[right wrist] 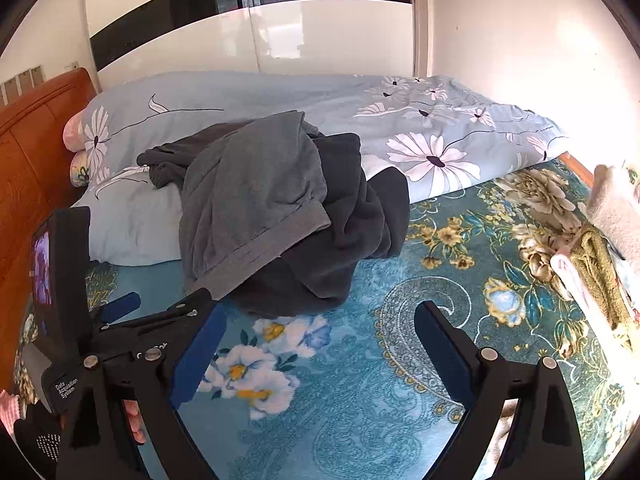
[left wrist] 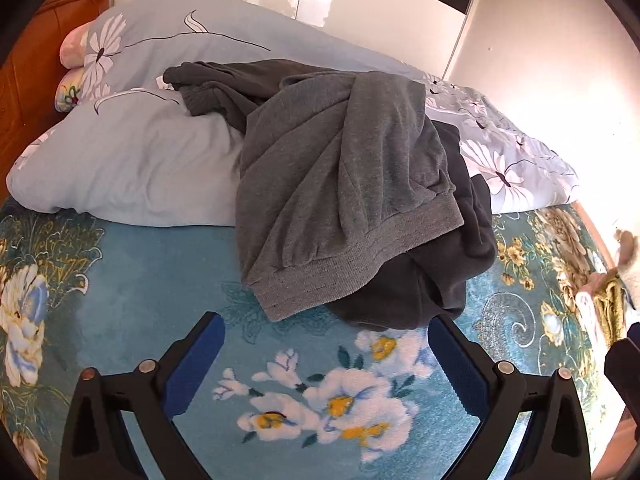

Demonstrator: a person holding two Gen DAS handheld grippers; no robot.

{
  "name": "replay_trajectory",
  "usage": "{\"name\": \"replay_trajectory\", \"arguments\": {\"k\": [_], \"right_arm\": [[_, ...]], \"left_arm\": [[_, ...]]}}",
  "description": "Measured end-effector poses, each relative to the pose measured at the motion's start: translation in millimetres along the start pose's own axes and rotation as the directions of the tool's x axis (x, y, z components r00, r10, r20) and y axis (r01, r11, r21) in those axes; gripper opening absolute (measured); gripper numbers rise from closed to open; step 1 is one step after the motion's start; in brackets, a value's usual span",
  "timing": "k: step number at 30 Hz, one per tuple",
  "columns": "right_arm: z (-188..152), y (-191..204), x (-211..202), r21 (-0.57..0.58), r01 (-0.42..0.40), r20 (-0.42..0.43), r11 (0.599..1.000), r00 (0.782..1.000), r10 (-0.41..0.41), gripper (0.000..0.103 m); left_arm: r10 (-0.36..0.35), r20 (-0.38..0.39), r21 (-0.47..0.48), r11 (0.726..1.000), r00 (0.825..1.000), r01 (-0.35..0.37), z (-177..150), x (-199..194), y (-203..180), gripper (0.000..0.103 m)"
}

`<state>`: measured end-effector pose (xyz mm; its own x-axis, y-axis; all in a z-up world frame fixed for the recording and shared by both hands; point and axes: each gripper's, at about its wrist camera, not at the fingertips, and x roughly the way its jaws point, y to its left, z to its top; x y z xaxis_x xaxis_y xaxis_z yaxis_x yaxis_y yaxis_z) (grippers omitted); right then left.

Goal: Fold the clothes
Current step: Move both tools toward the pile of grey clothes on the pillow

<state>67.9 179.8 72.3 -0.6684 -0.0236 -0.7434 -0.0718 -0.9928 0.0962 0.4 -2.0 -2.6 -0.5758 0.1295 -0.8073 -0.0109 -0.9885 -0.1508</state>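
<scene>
Left wrist: we are seeing the left gripper [left wrist: 326,338] hanging wide open, holding nothing, just short of the grey top [left wrist: 344,184]. The top is lying crumpled over a darker garment [left wrist: 448,280], ribbed hem toward us, long axis running away up onto the duvet [left wrist: 132,172].

Right wrist: the right gripper [right wrist: 318,330] is gaping empty above the teal blanket [right wrist: 400,360]. The headboard [right wrist: 28,160] is showing left, a folded stack [right wrist: 600,280] right.

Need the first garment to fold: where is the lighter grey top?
Centre of both views, the lighter grey top lies atop the dark garment, leaning on the pale blue pillow.
</scene>
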Motion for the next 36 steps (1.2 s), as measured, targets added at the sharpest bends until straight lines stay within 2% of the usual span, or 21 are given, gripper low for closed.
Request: {"name": "replay_trajectory", "arguments": {"k": [7,10,14,17,19,23,27,32,36], "right_arm": [[-1,10,6,-0.032,0.024,0.024,0.999,0.999,-0.024,0.095],[-5,17,16,-0.032,0.035,-0.022,0.999,0.999,-0.036,0.095],[-15,29,24,-0.065,0.054,-0.053,0.996,0.997,-0.057,0.095],[-17,32,25,-0.081,0.054,-0.059,0.995,0.997,-0.059,0.095],[-17,33,26,-0.087,0.054,-0.064,0.995,0.996,-0.06,0.095],[-17,35,27,-0.11,0.07,-0.057,0.992,0.995,-0.076,0.095],[-18,40,27,-0.148,0.063,-0.044,0.987,0.997,-0.07,0.095],[-13,50,25,-0.223,0.069,-0.022,0.972,0.997,-0.075,0.095],[-10,50,24,-0.211,0.065,-0.019,0.975,0.997,-0.07,0.095]], "left_arm": [[-0.042,-0.027,-0.076,0.996,0.999,0.04,-12,12,18,0.103],[-0.06,-0.038,-0.109,0.992,0.997,0.056,-18,17,26,0.103],[-0.044,-0.004,-0.136,0.99,0.999,0.043,-19,15,38,0.103],[-0.018,0.066,-0.118,0.993,0.998,0.026,-17,6,37,0.103],[-0.023,0.079,-0.097,0.995,0.997,0.031,-14,3,35,0.103],[-0.045,0.073,-0.085,0.995,0.996,0.051,-12,5,34,0.103],[-0.043,0.106,-0.066,0.997,0.993,0.05,-8,2,26,0.103],[-0.086,0.112,-0.068,0.993,0.99,0.094,-3,-3,20,0.103],[-0.083,0.106,-0.065,0.994,0.991,0.09,-5,-3,19,0.103]]}}
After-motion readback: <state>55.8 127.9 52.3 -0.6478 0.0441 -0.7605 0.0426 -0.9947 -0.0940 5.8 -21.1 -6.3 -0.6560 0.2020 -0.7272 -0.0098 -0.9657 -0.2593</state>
